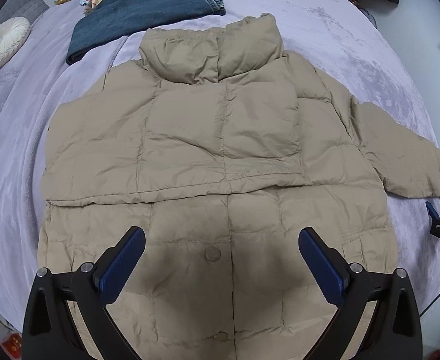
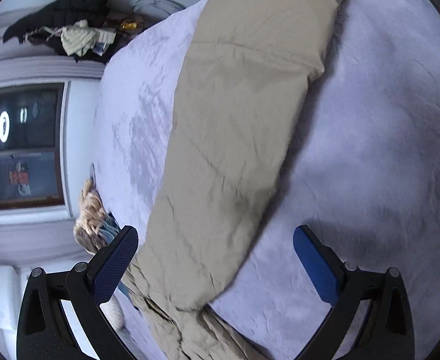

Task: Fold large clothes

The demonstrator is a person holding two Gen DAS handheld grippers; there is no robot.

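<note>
Left wrist view: left hand-held gripper spread wide, nothing between pads, pointing down over jacket. Jacket lies flat on bed, collar at far end, one sleeve folded across chest, other sleeve stretched out to right. Jeans folded beyond collar; round cushion at far left. No containers, no readable writing.

Right wrist view (blurred): right hand-held gripper spread wide, holding nothing, above sleeve lying on bed. Heap of clothes beyond bed.
</note>
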